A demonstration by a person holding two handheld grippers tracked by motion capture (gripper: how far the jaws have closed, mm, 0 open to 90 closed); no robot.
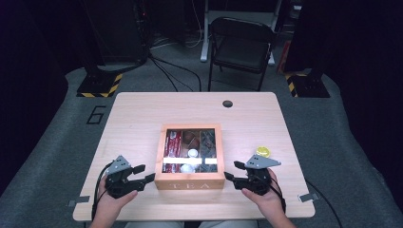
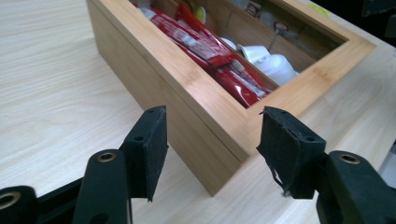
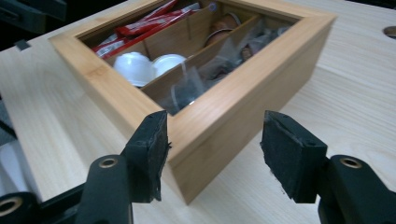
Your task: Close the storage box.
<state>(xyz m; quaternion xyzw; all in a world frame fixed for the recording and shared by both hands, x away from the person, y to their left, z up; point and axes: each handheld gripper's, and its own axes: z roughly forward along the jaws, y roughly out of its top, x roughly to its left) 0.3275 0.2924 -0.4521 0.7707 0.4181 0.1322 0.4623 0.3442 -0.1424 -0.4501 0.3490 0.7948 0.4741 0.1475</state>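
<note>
Wooden tea box is seen at frame centre on table — glass lid, "TEA" on front, red sachets & white pods inside. Left gripper & right gripper — jaws apart, nothing clamped, flanking box's lower corners.

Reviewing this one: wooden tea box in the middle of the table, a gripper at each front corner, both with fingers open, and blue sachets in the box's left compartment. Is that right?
Not quite: the sachets in the left compartment are red, not blue, as the left gripper view shows. The rest holds: the tea box sits mid-table, with the left gripper and right gripper at its front corners, fingers open.
</note>
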